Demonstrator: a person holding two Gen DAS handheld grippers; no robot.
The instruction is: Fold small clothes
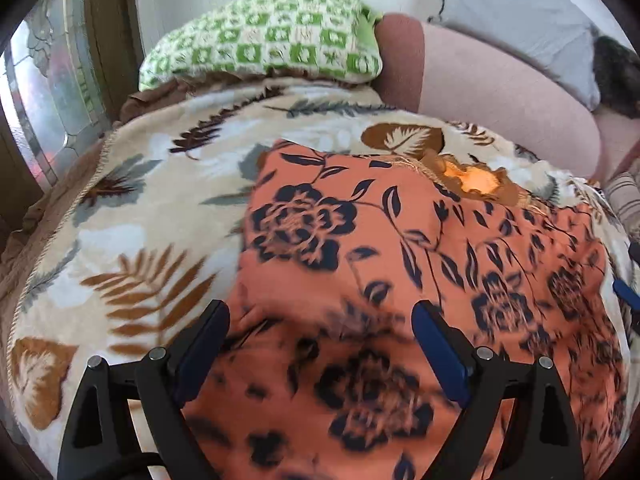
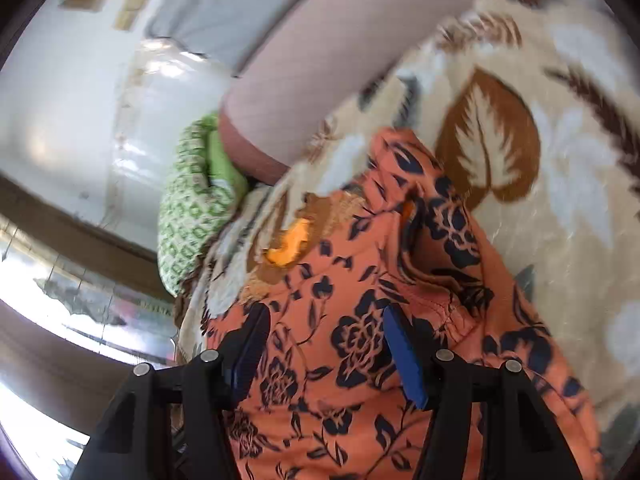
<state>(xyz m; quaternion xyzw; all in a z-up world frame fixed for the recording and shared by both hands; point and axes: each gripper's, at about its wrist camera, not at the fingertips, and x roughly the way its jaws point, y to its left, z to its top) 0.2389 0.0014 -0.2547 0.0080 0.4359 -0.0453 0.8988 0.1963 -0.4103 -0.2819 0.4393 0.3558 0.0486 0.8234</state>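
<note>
The left gripper [image 1: 320,320] is hovering over the orange floral garment [image 1: 420,248], its jaws spread wide with nothing pinched between them. The right gripper [image 2: 326,326] is tilting above the same cloth, jaws partly apart, the fabric showing between them but no clear pinch. The garment is lying on a leaf-patterned blanket [image 1: 152,208] covering the bed. Farther back, a green checked pillow [image 1: 272,36] is resting beside a pink bolster [image 1: 488,84].

Thin smooth printed garment [image 1: 400,248] on fuzzy, matt plush blanket [image 1: 132,208].
</note>
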